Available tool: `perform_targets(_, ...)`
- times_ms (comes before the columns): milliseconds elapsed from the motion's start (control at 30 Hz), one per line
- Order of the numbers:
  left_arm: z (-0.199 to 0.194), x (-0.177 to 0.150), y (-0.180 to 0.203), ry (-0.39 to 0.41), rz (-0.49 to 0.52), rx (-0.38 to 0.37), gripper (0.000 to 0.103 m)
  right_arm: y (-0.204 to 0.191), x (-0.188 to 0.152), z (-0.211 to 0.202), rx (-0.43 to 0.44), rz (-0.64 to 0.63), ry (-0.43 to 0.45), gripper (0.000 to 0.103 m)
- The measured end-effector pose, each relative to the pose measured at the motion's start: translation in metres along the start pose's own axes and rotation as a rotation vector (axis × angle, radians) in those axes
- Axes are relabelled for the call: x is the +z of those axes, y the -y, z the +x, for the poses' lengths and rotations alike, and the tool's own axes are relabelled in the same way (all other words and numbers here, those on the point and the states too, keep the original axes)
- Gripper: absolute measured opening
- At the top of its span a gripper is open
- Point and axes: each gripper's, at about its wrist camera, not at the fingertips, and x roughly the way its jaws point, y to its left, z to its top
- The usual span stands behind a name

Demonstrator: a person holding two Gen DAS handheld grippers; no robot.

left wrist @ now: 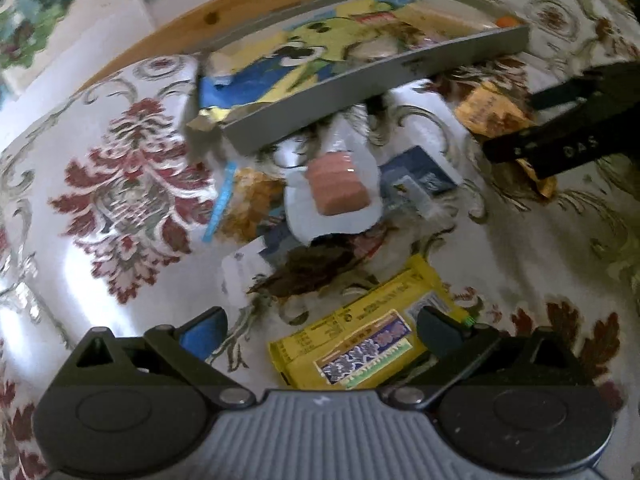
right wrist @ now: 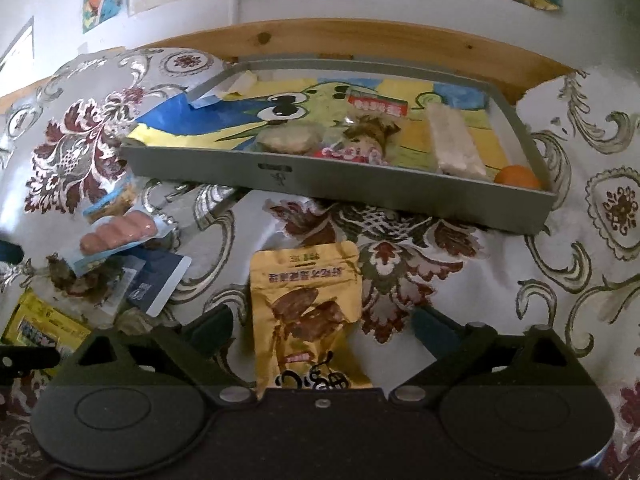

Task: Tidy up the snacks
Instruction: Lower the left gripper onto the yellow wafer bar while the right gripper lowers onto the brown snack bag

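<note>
My left gripper point(left wrist: 320, 332) is open low over the flowered tablecloth, and a yellow snack packet point(left wrist: 360, 340) lies between its fingers, nearer the right one. My right gripper point(right wrist: 322, 328) is open too, its fingers either side of a gold snack packet point(right wrist: 304, 308) lying flat. The left wrist view shows that right gripper point(left wrist: 514, 126) over the gold packet point(left wrist: 486, 112). A grey tray point(right wrist: 340, 184) stands behind, tilted in the left wrist view point(left wrist: 360, 92), holding several snacks on a cartoon drawing. A pink sausage pack point(left wrist: 338, 188) tops a loose pile.
In the tray lie an orange point(right wrist: 516, 176), a white bar point(right wrist: 452, 140), a red packet point(right wrist: 376, 106) and a round cake point(right wrist: 288, 140). A navy packet point(right wrist: 156, 284) and the sausage pack point(right wrist: 116, 232) sit left of the gold packet. A wooden edge point(right wrist: 360, 36) and wall lie behind.
</note>
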Motion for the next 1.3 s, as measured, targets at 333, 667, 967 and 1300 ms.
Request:
perform_targets(333,0.0,0.0,0.004,-0.041,0.166,-0.16,0.103,-0.003,-0.002,0.001,-0.005,-0.002,-0.009,0.097)
perform_targets(667,0.021,0.006,-0.002,-0.117,0.158,-0.186,0.098,-0.007,-0.005,0.003,-0.043,-0.027,-0.036,0.096)
perform_targets(967,0.024,0.016,-0.001,-0.212,0.078,-0.216,0.078,-0.012,-0.008,0.005,-0.063,-0.062,-0.056,0.089)
perform_targets(1300,0.024,0.032,0.0,-0.355,-0.132,-0.18,0.071,-0.012,-0.01,0.0,-0.069,-0.07,-0.081,0.067)
